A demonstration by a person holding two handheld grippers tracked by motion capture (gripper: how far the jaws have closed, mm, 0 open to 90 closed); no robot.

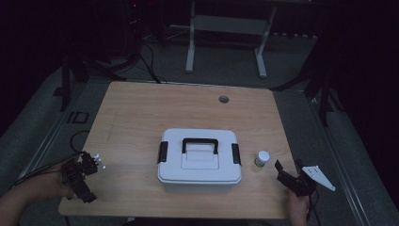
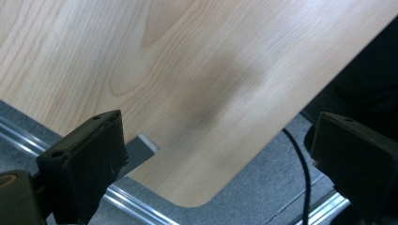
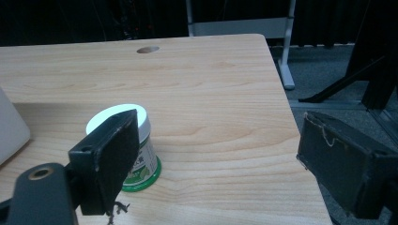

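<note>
Left gripper [image 1: 89, 170] sits far left of the storage box [image 1: 199, 155] at the table's [image 1: 141, 108] near-left corner, jaws spread wide over bare wood, holding nothing. The white box, lid latched with 2 black clips and a black handle [image 1: 200, 142] on top, is the centre mark. Just right of it stands the small white-capped bottle [image 1: 262, 158] — upright, long axis vertical. Right gripper [image 1: 288, 177] hovers just right of the bottle and nearer the table's front edge, jaws parted, empty. It's clearly the nearer hand — the bottle lies ahead, a touch left of its open gap.
</note>
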